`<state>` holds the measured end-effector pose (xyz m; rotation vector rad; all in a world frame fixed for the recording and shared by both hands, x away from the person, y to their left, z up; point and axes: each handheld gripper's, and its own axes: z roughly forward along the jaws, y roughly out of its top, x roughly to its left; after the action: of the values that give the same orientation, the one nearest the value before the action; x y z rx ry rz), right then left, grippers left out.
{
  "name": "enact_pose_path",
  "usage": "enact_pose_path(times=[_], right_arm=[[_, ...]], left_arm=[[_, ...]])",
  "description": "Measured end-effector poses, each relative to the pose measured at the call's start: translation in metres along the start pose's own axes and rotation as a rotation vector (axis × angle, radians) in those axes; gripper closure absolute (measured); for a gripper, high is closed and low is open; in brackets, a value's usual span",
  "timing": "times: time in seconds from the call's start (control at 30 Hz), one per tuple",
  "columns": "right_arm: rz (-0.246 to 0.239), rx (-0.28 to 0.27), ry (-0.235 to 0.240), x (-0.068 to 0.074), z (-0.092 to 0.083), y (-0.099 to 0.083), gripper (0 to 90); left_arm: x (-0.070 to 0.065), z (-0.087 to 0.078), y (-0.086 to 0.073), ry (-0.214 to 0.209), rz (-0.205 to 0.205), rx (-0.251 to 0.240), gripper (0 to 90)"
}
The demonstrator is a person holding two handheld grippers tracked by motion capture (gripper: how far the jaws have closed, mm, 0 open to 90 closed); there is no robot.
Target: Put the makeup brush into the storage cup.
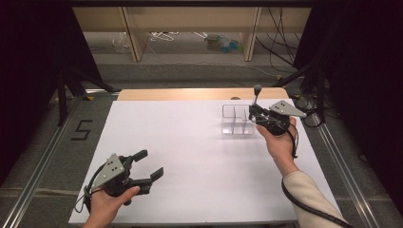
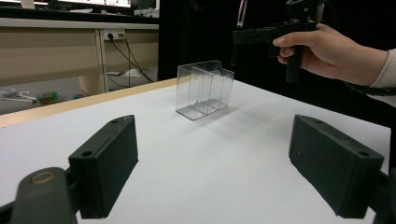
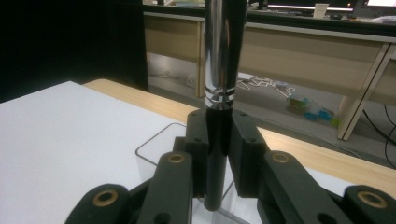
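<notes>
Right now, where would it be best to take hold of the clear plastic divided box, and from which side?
Grip one thin upright wall of the clear plastic divided box at its open top rim, coming straight down from above. It stands upright and open-topped, so the rim is free. The open left hand-held gripper is unoccupied; the right hand-held gripper holds a brush.

Grey floor (image 1: pixel 43 142), wooden shelving (image 1: pixel 190 28) behind, black curtains (image 1: pixel 28 57) alongside.
</notes>
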<state>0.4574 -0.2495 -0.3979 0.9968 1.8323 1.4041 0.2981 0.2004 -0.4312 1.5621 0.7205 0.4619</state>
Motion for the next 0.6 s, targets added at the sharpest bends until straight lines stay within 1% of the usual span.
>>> enact_pose_path(times=[0.03,0.1,0.2,0.27,0.33,0.37,0.43,0.5,0.53,0.6], right_arm=[[0.0,-0.003,-0.003,-0.0001,0.0003,0.0001,79.5],[0.005,0.01,-0.004,-0.0003,-0.0002,0.0007,79.5],[0.002,-0.006,-0.009,-0.0016,0.001,0.0007,79.4],[0.0,-0.006,-0.009,-0.0021,0.0013,0.0006,79.4],[0.008,0.005,-0.004,-0.0018,0.0013,0.0008,79.5],[0.008,0.012,-0.01,-0.0017,0.0013,0.001,79.5],[0.006,-0.006,-0.004,-0.0025,0.003,0.0006,79.5],[0.006,-0.004,-0.013,-0.0027,0.0032,0.0008,79.5],[-0.003,-0.007,-0.013,-0.0035,0.0036,0.0007,79.5],[-0.002,-0.005,-0.014,-0.0038,0.0038,0.001,79.5]], left_arm=[[0.0,0.0001,0.0,0.0,0.0,0.0,15.2],[0.0,0.0,-0.0001,0.0,0.001,0.001,15.2],[0.0,-0.0001,0.0,-0.001,0.0,0.0,15.2],[0.0,-0.0001,0.0,0.0,0.001,0.0,15.3],[0.0,0.0,-0.0001,-0.001,0.001,0.0,15.3],[0.0,0.0,-0.0001,-0.001,0.001,0.0,15.3],[0.0,-0.0001,0.0,-0.001,0.002,0.0,15.2],[0.0001,-0.0002,0.0,-0.001,0.001,0.0,15.2],[0.0001,-0.0003,0.0001,-0.001,0.002,0.0,15.2],[0.0001,-0.0002,0.0,-0.001,0.002,0.001,15.2]])
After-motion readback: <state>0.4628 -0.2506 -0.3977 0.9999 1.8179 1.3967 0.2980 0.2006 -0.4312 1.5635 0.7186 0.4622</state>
